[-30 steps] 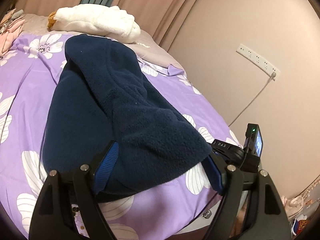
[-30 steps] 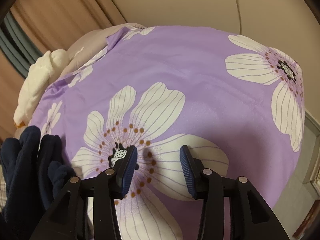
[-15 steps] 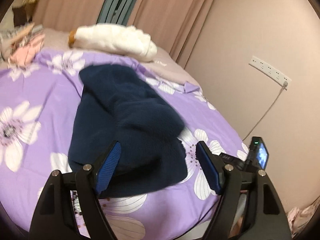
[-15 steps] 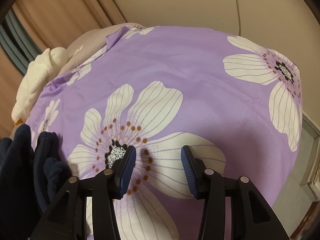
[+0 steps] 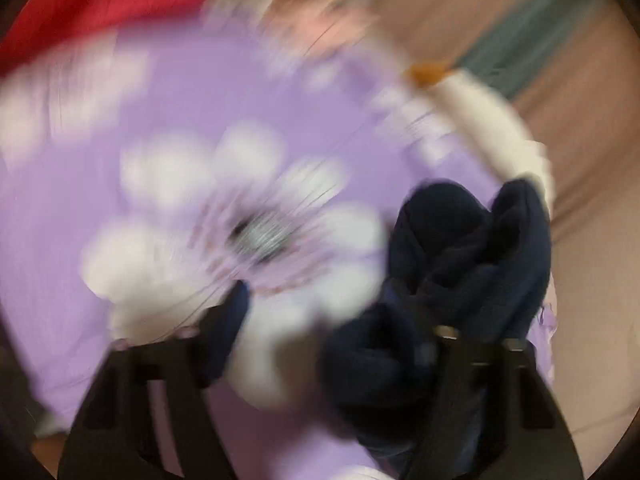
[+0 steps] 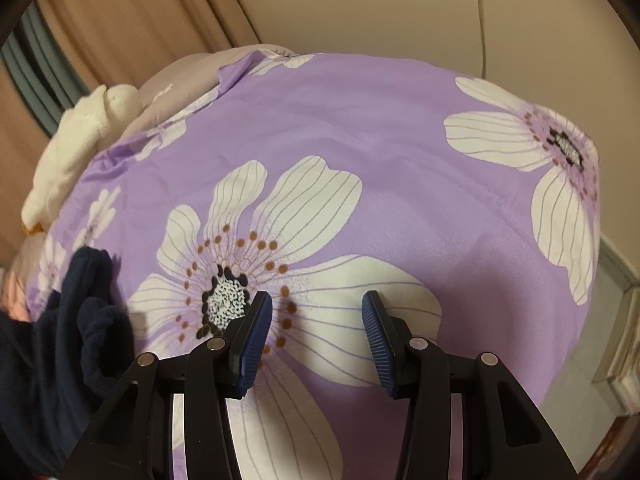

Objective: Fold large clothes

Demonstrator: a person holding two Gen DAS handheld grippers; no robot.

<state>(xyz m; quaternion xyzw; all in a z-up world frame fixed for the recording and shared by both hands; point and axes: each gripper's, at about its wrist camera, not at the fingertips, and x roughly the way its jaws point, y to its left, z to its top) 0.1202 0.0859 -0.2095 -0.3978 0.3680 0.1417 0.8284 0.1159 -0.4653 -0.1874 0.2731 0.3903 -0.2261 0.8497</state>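
The dark navy fleece garment (image 5: 460, 272) lies bunched on the purple flowered bedspread (image 5: 200, 120). The left wrist view is heavily blurred. My left gripper (image 5: 328, 320) is open, and the garment's bunched edge covers its right finger. In the right wrist view the garment (image 6: 60, 340) sits at the far left edge. My right gripper (image 6: 316, 332) is open and empty, low over a white flower print on the bedspread (image 6: 360, 140), apart from the garment.
A white plush blanket (image 6: 76, 148) lies at the head of the bed by the beige curtains. A red item (image 5: 80, 8) and pink clothes show blurred at the far side. The wall and the floor edge (image 6: 616, 320) are to the right.
My left gripper has swung fast to the left, so the navy garment now sits at its right finger instead of between the jaws. My right gripper has barely moved.
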